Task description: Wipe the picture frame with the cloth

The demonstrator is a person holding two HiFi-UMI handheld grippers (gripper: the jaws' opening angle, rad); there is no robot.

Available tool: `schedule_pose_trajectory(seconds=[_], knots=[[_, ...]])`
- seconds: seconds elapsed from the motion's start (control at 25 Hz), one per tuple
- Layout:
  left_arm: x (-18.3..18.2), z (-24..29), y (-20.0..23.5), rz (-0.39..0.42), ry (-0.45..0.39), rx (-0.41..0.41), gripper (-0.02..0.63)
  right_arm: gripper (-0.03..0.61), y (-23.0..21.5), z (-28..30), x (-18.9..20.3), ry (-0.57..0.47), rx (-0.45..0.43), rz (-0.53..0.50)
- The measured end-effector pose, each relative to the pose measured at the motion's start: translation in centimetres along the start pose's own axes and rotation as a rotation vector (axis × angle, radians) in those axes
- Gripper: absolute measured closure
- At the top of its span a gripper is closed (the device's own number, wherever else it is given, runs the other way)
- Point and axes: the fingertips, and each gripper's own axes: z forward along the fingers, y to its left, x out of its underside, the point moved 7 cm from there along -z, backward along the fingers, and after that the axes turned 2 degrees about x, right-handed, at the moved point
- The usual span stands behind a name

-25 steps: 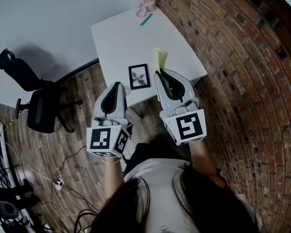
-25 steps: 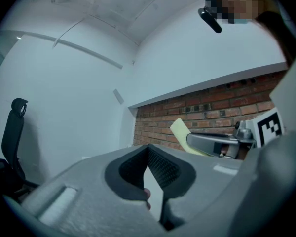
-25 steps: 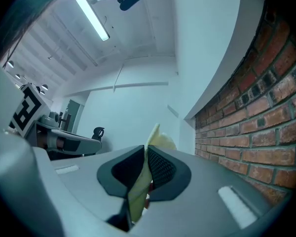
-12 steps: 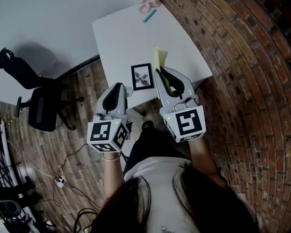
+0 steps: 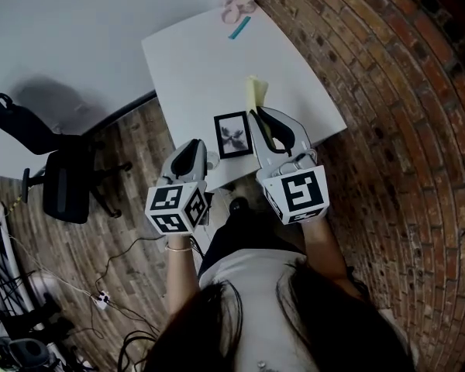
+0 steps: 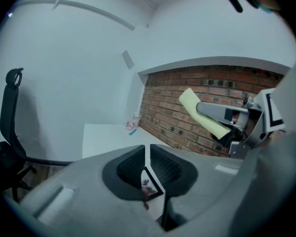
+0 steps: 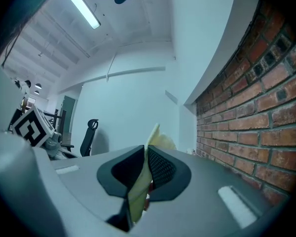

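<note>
Down at the near edge of the white table [image 5: 194,60], the picture frame [image 5: 233,135] lies flat, a black border around a pale print, untouched by either tool. The left gripper [image 5: 192,147] hangs just off the table's near edge, over the wooden floor [image 5: 132,153], beside the frame and not on it. Its jaws have just been opening and now stand a narrow gap apart; nothing sits between them. In the left gripper view the frame shows only through that gap, farther off on the table.

The right gripper [image 5: 261,115] reaches over the table's near edge just beside the frame, on the side toward the brick wall [image 5: 395,91]. Its jaws are clamped on the yellow cloth [image 5: 254,93], which runs through the pads [image 7: 160,168] and sticks out past the tips above the tabletop.

At the table's far end sit a small pink thing [image 5: 239,6] and a teal strip [image 5: 236,28], well apart from the frame. A black office chair [image 5: 62,184] stands on the floor, off the table's side away from the wall.
</note>
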Motion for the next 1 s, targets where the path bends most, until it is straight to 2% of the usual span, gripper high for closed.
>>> schedule_pose_trajectory(seconds=[0.56, 1.0], knots=[[2.3, 6.0, 6.3, -0.052, 0.165, 0.114, 0.563, 0.546, 0.2, 7.4, 1.5, 0.088, 0.073, -0.019], [5.2, 8.4, 6.7, -0.091, 0.291, 0.182, 0.549, 0.546, 0.1, 9.5, 4.1, 0.196, 0.061, -0.026]])
